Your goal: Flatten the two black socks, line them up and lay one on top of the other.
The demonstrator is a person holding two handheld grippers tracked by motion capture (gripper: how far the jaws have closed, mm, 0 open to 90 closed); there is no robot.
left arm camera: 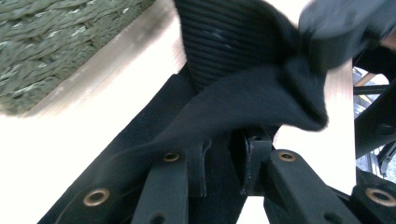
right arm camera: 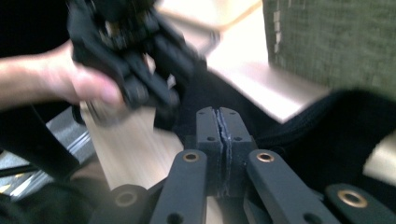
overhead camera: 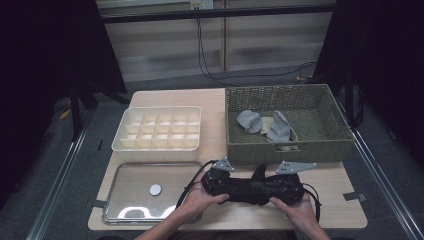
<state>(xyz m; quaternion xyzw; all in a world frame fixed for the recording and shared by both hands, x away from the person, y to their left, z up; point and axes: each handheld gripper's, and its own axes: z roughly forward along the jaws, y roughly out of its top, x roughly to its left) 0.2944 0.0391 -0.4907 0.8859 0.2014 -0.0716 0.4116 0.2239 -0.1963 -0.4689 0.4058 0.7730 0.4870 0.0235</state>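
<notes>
Black knit sock (overhead camera: 250, 189) lies stretched along the bench's near edge, before the woven green basket (overhead camera: 287, 148), between both grippers: right gripper (right arm camera: 219, 128) fingers clamped on it, left gripper (left arm camera: 224, 154) fingers nearly closed pinching its other end.

On the table (overhead camera: 220, 100), the divided box (overhead camera: 159, 128) sits at the back left, with the basket (overhead camera: 287, 150) to its right. Socks (overhead camera: 265, 125) lie in the basket. The tray (overhead camera: 150, 195) lies before the box; right of it, a sock (overhead camera: 252, 190) stretches between both grippers.
</notes>
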